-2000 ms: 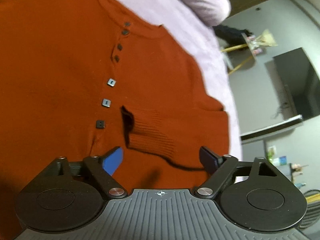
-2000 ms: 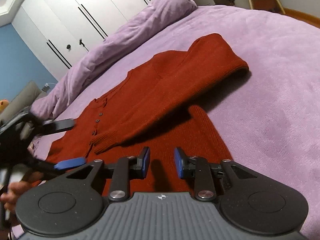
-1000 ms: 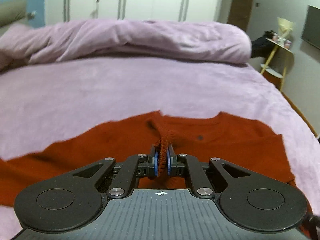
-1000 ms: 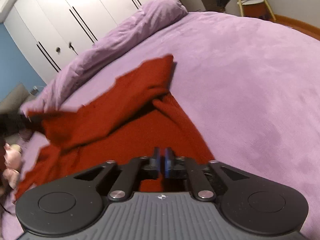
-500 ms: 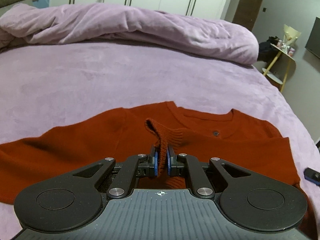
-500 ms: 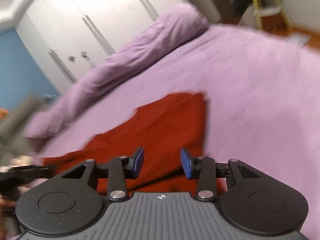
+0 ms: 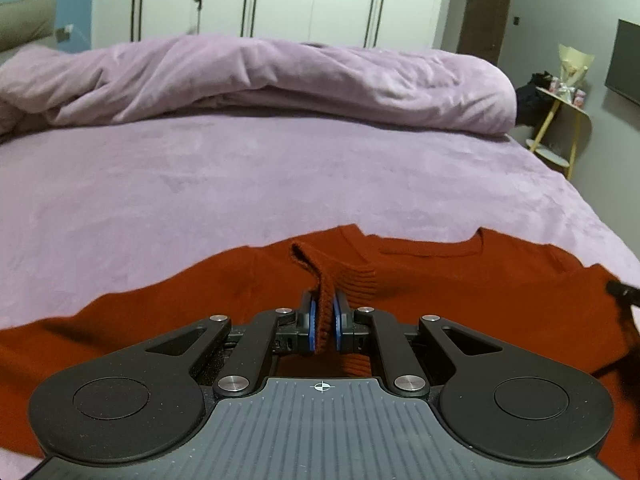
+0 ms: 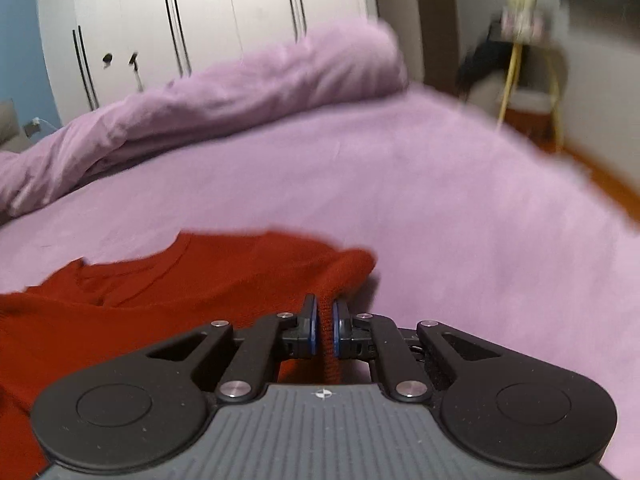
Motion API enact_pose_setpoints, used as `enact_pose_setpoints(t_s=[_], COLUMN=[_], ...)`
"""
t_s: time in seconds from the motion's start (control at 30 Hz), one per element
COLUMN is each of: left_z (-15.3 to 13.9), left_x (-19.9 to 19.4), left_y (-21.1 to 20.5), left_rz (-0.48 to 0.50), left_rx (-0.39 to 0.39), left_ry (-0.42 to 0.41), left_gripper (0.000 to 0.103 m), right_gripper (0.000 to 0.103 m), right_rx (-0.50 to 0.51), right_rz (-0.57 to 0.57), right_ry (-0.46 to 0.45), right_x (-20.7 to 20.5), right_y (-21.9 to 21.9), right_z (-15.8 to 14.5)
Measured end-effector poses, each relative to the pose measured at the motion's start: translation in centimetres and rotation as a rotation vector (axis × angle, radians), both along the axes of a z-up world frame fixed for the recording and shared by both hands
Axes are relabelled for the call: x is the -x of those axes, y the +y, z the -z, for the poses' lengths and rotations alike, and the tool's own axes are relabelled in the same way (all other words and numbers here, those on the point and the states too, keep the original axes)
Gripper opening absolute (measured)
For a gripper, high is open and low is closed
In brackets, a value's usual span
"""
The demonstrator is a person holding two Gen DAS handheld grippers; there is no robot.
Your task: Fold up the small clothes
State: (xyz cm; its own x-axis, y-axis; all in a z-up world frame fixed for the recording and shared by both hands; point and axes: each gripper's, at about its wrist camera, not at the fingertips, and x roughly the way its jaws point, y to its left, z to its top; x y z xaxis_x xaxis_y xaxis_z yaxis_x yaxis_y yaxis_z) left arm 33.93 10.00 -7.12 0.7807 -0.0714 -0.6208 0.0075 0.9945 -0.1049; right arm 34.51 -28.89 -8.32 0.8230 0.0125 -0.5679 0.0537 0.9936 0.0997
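Note:
A rust-red knit cardigan [image 7: 460, 280] lies spread on the purple bed [image 7: 240, 184]. My left gripper [image 7: 323, 320] is shut on a ribbed fold of the cardigan, the sleeve cuff [image 7: 352, 276], held just above the garment. In the right wrist view the cardigan [image 8: 180, 292] fills the lower left. My right gripper [image 8: 325, 324] is shut on a bunched edge of the cardigan at its right side. The right gripper's dark tip [image 7: 620, 290] shows at the right edge of the left wrist view.
A rolled purple duvet [image 7: 256, 84] lies along the far side of the bed. White wardrobe doors [image 7: 280, 0] stand behind it. A yellow-legged side table [image 7: 560, 136] and a dark screen [image 7: 624, 64] are at the right, beyond the bed edge.
My right gripper was open half a second ago and has shut on the cardigan's edge. My left gripper stays shut on the cuff, its view having tilted slightly.

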Motion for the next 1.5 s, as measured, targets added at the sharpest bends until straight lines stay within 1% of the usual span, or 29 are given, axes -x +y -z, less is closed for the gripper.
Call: enact_pose_setpoints(t_s=[0.07, 0.13, 0.17, 0.27, 0.3, 0.33, 0.37, 0.4, 0.43, 0.47, 0.5, 0.57, 0.6, 0.63, 0.67, 0.73, 0.77, 0.83, 0.87, 0.93, 1.1, 1.13, 1.2, 1.23, 1.27, 1.33, 1.37, 1.43, 1.5], left_z=[1.3, 2.8, 3.2, 2.3, 1.8, 1.3, 0.9, 0.7, 0.8, 1.2, 1.7, 3.1, 3.8, 4.4, 4.7, 4.9, 5.0, 5.0, 5.0, 4.9, 4.7, 4.7, 4.7, 4.8, 5.0, 5.3, 5.3, 5.2, 5.2], left_x=[-1.0, -2.1, -2.2, -0.9, -0.2, 0.4, 0.9, 1.1, 1.1, 0.9, 0.6, 0.0, -0.2, -0.1, 0.2, 0.5, 0.5, 0.5, 0.5, 0.4, 0.6, 0.6, 0.7, 0.6, 0.5, 0.5, 0.4, 0.4, 0.4], left_y=[-0.4, -0.4, -0.3, 0.4, 0.7, 0.9, 0.9, 0.7, 0.3, -0.4, -1.3, -2.4, -2.5, -2.2, -1.9, -1.4, -1.2, -1.5, -1.7, -2.0, -1.9, -1.7, -1.5, -1.4, -1.1, -0.4, -0.2, -0.3, -0.4], left_rz=[-0.011, -0.033, -0.040, -0.094, -0.113, -0.126, -0.130, -0.125, -0.103, -0.059, -0.025, -0.002, -0.002, -0.005, -0.005, -0.019, -0.027, -0.036, -0.039, -0.045, -0.049, -0.049, -0.055, -0.066, -0.080, -0.100, -0.104, -0.098, -0.091], left_rx=[-0.030, -0.047, -0.050, -0.071, -0.064, -0.045, -0.016, 0.016, 0.047, 0.066, 0.050, -0.030, -0.057, -0.065, -0.056, -0.044, -0.040, -0.047, -0.053, -0.065, -0.060, -0.058, -0.057, -0.057, -0.042, 0.015, 0.026, 0.013, 0.001], left_ry=[0.045, 0.126, 0.145, 0.097, 0.067, 0.034, 0.007, -0.002, 0.006, 0.027, 0.049, 0.095, 0.112, 0.109, 0.093, 0.084, 0.082, 0.080, 0.080, 0.083, 0.093, 0.094, 0.096, 0.101, 0.113, 0.118, 0.120, 0.120, 0.122], left_gripper=[0.011, 0.012, 0.015, 0.031, 0.032, 0.037, 0.045, 0.049, 0.053, 0.053, 0.053, 0.054, 0.055, 0.057, 0.059, 0.059, 0.059, 0.059, 0.059, 0.059, 0.059, 0.060, 0.065, 0.073, 0.073, 0.074, 0.074, 0.074, 0.074], right_gripper=[0.006, 0.007, 0.008, 0.011, 0.012, 0.013, 0.013, 0.013, 0.012, 0.012, 0.012, 0.011, 0.010, 0.003, 0.000, 0.000, 0.000, 0.000, 0.000, 0.000, 0.000, 0.000, 0.000, 0.000, 0.000, 0.000, 0.000, 0.000, 0.000], right_rx=[0.084, 0.146, 0.173, 0.239, 0.241, 0.208, 0.157, 0.094, 0.042, 0.008, 0.002, 0.099, 0.159, 0.166, 0.159, 0.277, 0.295, 0.197, 0.179, 0.218, 0.225, 0.255, 0.294, 0.302, 0.301, 0.308, 0.310, 0.309, 0.341], right_rz=[0.037, 0.035, 0.027, 0.065, 0.086, 0.078, 0.044, -0.021, -0.095, -0.154, -0.194, -0.196, -0.166, -0.149, -0.126, -0.011, 0.028, 0.072, 0.072, 0.059, -0.032, -0.030, -0.004, 0.013, 0.011, -0.003, -0.021, -0.065, -0.069], right_ry=[-0.031, 0.017, 0.047, 0.019, -0.007, -0.036, -0.058, -0.071, -0.068, -0.055, -0.037, 0.010, 0.029, 0.017, 0.011, -0.001, 0.018, 0.081, 0.090, 0.089, 0.028, 0.014, -0.030, -0.040, -0.048, -0.048, -0.042, -0.026, 0.000], right_x=[-0.1, -0.9, -1.2, -0.5, 0.1, 0.8, 1.6, 2.3, 2.8, 3.2, 3.4, 3.5, 3.4, 3.4, 3.3, 3.0, 2.7, 1.9, 1.7, 1.6, 2.2, 2.3, 2.2, 2.0, 2.0, 2.5, 2.5, 2.5, 2.1], right_y=[0.4, 1.1, 1.4, 1.8, 1.9, 2.0, 2.2, 2.8, 3.6, 4.4, 5.3, 6.7, 6.7, 6.0, 5.0, 3.3, 2.1, -0.4, -0.7, 0.4, 3.6, 4.2, 4.8, 5.2, 5.2, 5.8, 6.0, 6.5, 6.4], right_z=[0.4, 1.8, 2.3, 1.6, 0.9, 0.3, -0.2, -0.4, -0.3, 0.1, 0.8, 2.5, 3.2, 3.4, 3.2, 3.2, 3.5, 3.7, 3.5, 2.9, 1.9, 1.9, 1.5, 1.1, 1.1, 1.3, 1.5, 1.9, 2.6])
